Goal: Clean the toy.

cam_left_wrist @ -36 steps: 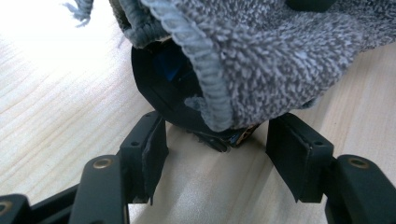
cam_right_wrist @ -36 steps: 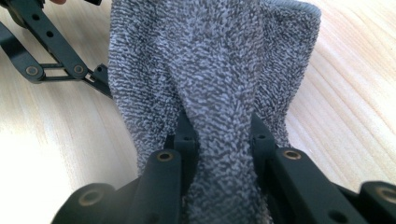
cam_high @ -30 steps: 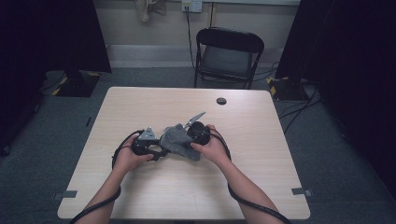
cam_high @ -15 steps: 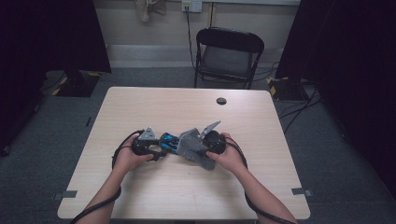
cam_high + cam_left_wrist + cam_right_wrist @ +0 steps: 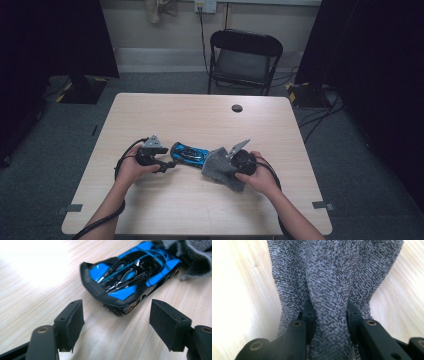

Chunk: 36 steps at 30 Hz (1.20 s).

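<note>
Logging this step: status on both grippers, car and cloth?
Left gripper open, jaws just widened, off the toy car. Right gripper shut on grey cloth. Cloth touches car's far end.

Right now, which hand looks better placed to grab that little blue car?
Left, probably. The left gripper stands open right behind the blue toy car, while the right gripper is clamped on the grey cloth.

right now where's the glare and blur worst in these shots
Left gripper view: table blown out white at top left, car sharp with small highlights. Right gripper view: cloth sharp, near claw parts soft, table edges overexposed. High view: dim, dark surrounds, table evenly lit.
</note>
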### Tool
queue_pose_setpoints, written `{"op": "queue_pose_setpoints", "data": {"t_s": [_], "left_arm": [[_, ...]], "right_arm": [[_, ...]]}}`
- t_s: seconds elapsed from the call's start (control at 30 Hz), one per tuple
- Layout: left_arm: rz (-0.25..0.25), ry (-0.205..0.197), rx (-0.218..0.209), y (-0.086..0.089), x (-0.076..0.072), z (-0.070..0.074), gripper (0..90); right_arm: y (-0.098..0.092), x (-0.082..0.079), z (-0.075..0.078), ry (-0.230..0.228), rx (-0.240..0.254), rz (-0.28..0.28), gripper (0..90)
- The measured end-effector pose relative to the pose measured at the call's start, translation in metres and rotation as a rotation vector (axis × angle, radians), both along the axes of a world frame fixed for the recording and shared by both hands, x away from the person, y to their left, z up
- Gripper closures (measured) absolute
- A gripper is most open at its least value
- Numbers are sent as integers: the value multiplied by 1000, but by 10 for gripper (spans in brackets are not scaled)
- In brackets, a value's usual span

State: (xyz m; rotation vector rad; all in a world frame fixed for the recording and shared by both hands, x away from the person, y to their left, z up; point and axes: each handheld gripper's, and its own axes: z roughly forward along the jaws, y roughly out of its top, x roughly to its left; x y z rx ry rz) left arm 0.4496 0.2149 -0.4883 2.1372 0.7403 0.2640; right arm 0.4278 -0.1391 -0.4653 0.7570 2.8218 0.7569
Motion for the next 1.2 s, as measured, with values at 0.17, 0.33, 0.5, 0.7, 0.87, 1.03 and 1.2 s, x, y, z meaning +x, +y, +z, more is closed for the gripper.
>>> {"op": "queue_pose_setpoints", "data": {"t_s": [0.17, 0.33, 0.5, 0.7, 0.87, 1.03, 1.2], "left_arm": [[9, -15, -25, 4, 1, 11, 254], [30, -5, -24, 3, 11, 23, 250], [36, 10, -15, -5, 27, 28, 246], [2, 25, 31, -28, 40, 28, 245], [-27, 42, 46, -44, 45, 23, 245], [-30, 62, 39, -52, 46, 19, 223], [-41, 66, 58, -53, 47, 21, 227]], "right_arm": [[-10, -4, 2, -18, 17, -45, 475], [-10, -5, 13, -70, 117, -78, 293], [0, -5, 5, -76, 139, -92, 307], [4, -9, -16, -73, 153, -94, 604], [2, -12, -17, -51, 186, -101, 735], [4, -16, -15, -50, 187, -101, 767], [10, -22, -2, -41, 218, -52, 773]]}}
